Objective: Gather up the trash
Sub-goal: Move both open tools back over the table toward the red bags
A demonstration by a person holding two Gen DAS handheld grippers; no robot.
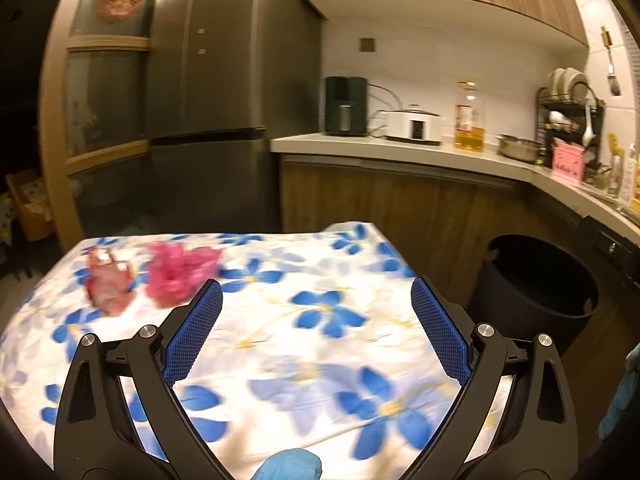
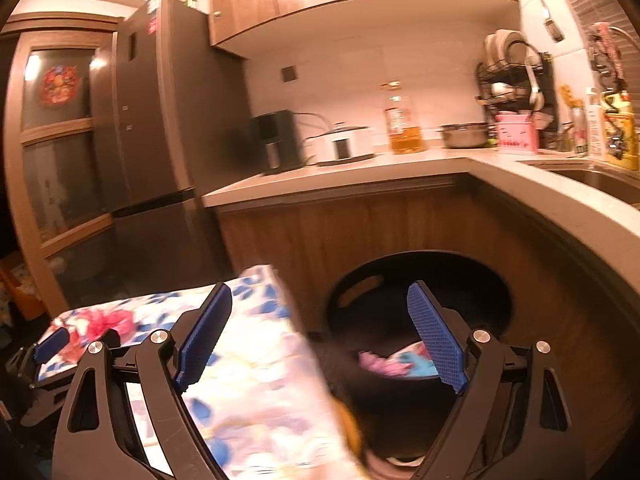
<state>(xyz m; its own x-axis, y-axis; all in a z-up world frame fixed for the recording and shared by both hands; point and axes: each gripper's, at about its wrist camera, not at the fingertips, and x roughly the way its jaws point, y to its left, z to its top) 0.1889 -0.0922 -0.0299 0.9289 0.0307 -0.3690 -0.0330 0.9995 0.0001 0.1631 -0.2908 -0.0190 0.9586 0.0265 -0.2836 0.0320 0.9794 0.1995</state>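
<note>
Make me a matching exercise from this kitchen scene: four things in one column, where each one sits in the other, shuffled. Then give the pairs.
Things
1. pink plastic bags
2. bin
3. oil bottle
4. colourful wrapper

Places
A. on the counter, between the white cooker and the metal bowl
B. inside the bin
C. on the floral cloth, far left
D. on the floor, right of the table

Pairs: 1-C, 2-D, 3-A, 4-B
</note>
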